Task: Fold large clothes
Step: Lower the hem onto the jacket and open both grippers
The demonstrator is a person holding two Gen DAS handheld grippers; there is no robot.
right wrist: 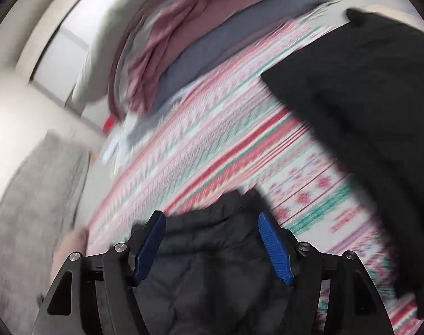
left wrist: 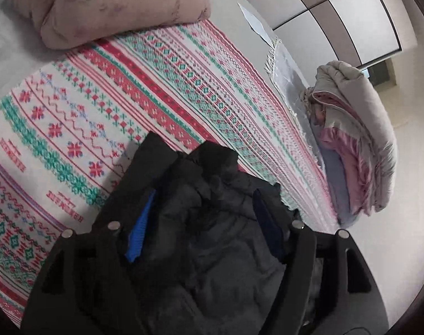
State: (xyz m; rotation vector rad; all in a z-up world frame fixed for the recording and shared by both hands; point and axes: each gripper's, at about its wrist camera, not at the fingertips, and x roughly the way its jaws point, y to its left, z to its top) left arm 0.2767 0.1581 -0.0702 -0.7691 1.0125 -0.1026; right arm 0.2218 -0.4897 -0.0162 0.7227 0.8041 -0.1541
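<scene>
A: Left wrist view: we see the left gripper (left wrist: 206,215) with its jaws spread wide. The black puffer jacket (left wrist: 212,237) is bunched between them, and one blue pad (left wrist: 139,237) shows bare on the left side. We can't see the pads pressing the fabric, so we read it as released.

B: Same on the right wrist view. Our right gripper (right wrist: 212,240) has both blue pads (right wrist: 274,248) clear, jaws wide apart, quilted jacket cloth lying in the gap with no squeeze on it. Frame is motion-blurred, so fine contact we cannot tell.

A: Where's the jacket sitting?

B: On the bed, on the patterned blanket (left wrist: 114,97) with red and green bands. Near end is under both grippers. A second black mass (right wrist: 365,111) lies on the blanket at upper right in our right view; we can't tell whether it's the same garment.

A: Surroundings from our side: floral pink pillow (left wrist: 114,5) at the blanket's far end, a folded pile of grey and pink bedding (left wrist: 354,139) past the fringed blanket edge, wardrobe doors (left wrist: 337,8) behind.

B: We also get a grey rug (right wrist: 36,195) at left.
</scene>
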